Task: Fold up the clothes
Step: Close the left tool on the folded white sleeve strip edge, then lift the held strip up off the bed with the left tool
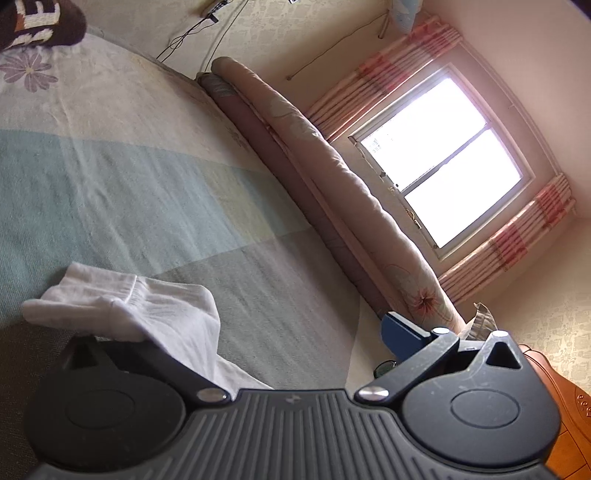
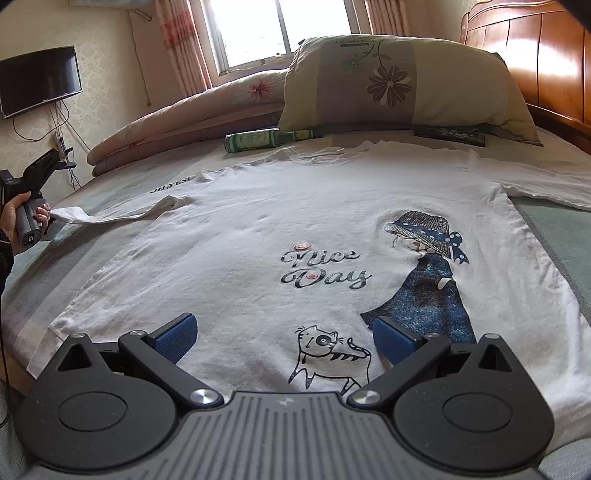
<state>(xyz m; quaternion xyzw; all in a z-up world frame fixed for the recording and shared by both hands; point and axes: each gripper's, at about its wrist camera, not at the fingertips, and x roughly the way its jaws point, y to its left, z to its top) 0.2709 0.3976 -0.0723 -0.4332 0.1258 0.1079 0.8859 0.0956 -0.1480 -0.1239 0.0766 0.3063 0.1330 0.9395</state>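
— Left wrist view first?
— Left gripper [image 1: 258,332] spread wide, jaws far apart. White shirt sleeve [image 1: 147,306] draped over the finger at 8 o'clock, hiding its pad; blue pad [image 1: 402,332] of the other finger bare at 4 o'clock. Nothing pinched between the two. Cannot tell whether the sleeve just rests on that finger or is caught on it.
— Around it?
— Striped bedsheet [image 1: 147,184] across the middle. Rolled quilt [image 1: 332,166] running from 12 towards 4 o'clock. Bright window [image 1: 443,162] with pink curtains [image 1: 388,70] at 2 o'clock. Brown cushion [image 1: 37,22] at 11 o'clock.
— Right wrist view?
— Right gripper [image 2: 284,338] also wide open, holding nothing, hovering over the shirt's hem at 6 o'clock. White T-shirt [image 2: 240,221] lying flat, print up, filling the centre of the bed; cat print sitting between the two blue pads. Left sleeve lifted at 9 o'clock, next to the hand [image 2: 16,221] gripping the other tool's handle.
— Beyond the shirt?
— Green bottle [image 2: 258,140] lying at 12 o'clock, pillow [image 2: 399,81] at 1 o'clock, wooden headboard [image 2: 535,55] at 2 o'clock, television [image 2: 38,81] at 10 o'clock.
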